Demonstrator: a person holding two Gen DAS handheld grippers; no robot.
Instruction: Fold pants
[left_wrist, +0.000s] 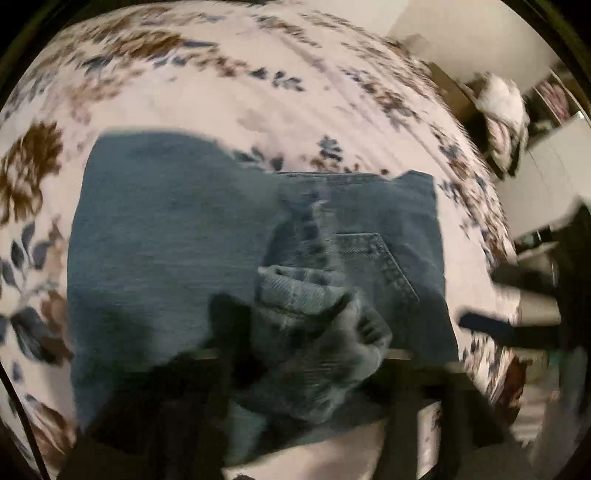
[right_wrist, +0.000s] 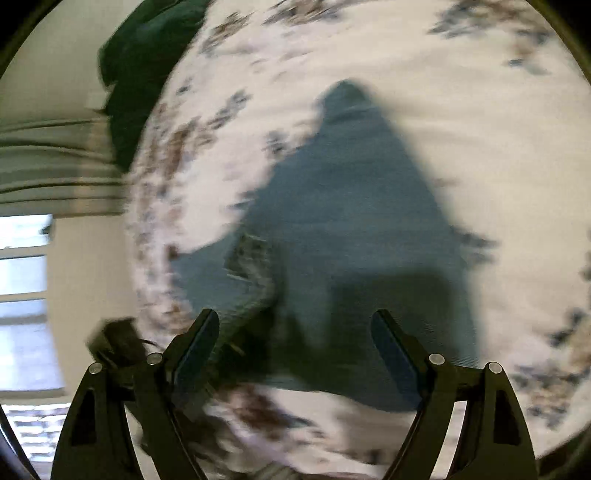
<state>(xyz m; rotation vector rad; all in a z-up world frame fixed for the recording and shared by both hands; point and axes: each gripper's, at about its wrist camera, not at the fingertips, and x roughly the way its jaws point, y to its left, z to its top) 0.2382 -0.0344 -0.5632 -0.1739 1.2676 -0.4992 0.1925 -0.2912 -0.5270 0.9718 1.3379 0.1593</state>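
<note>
While the blue denim pants (left_wrist: 177, 236) lie flat on the floral bedspread (left_wrist: 229, 92), the left gripper (left_wrist: 295, 314) pinches a thick, bunched fold of their ribbed, stitched fabric. Beside that fold the pocket seam shows. Spread wide and empty, the right gripper (right_wrist: 295, 332) hovers over the pants' tapering leg, bare bedspread around it.

Faded blue denim pants (left_wrist: 177, 236), paler stitching on the pocket; white bedspread (left_wrist: 229, 99) printed with brown and navy flowers; black grippers.
</note>
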